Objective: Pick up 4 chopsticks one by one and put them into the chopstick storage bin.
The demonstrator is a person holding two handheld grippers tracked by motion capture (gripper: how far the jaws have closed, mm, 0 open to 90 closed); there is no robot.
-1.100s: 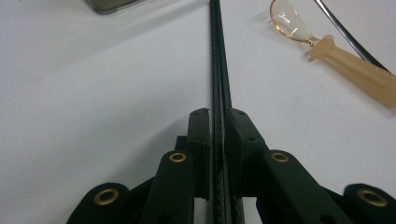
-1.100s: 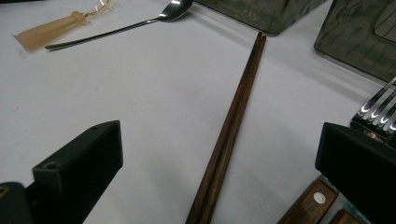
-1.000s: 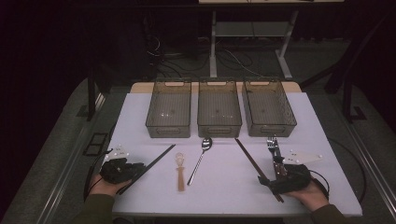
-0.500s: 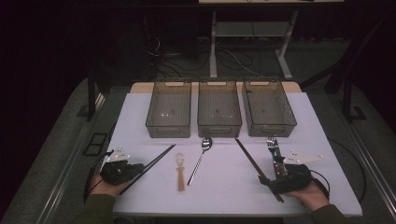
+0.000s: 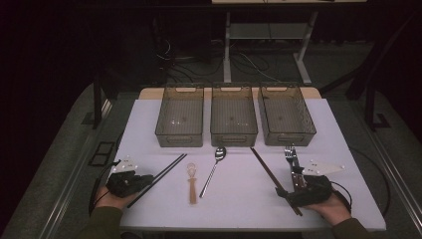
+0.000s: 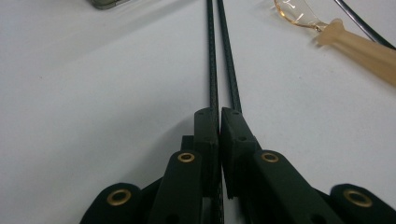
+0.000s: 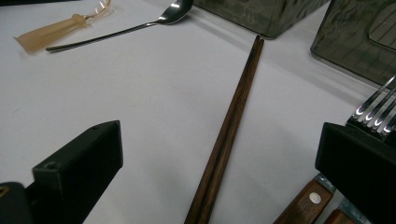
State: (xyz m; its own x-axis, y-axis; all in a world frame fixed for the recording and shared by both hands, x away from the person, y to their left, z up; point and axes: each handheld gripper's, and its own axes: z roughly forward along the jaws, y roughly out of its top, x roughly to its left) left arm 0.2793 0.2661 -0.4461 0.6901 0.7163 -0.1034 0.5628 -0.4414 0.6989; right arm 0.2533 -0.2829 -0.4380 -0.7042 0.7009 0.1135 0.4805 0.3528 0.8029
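Jaws, high view: left gripper lay at the near left of the white table, held in a hand; right gripper lay at the near right in the other hand. How either pair of jaws stood could not be told from this height. Black chopsticks ran forward and rightward from the left jaws. Brown chopsticks lay beside the right jaws on their inner side, and forks reached ahead of those jaws. Between the two grippers lay a plastic spoon and a metal spoon. Three grey bins stood side by side beyond all the cutlery.

Left gripper view: jaws were nearly together, clamped on the black chopsticks, which ran straight ahead from the jaw tips over the table. Plastic spoon lay ahead and to the right of the jaws, apart from the chopsticks. A thin dark handle crossed the corner beyond it.

Right gripper view: jaws stood wide apart, gripping nothing. Brown chopsticks lay on the table between the jaws, nearer the right one, touching neither. Forks, with wooden handles, lay at and under the right jaw. Metal spoon and plastic spoon lay well ahead to the left; bins stood ahead to the right.
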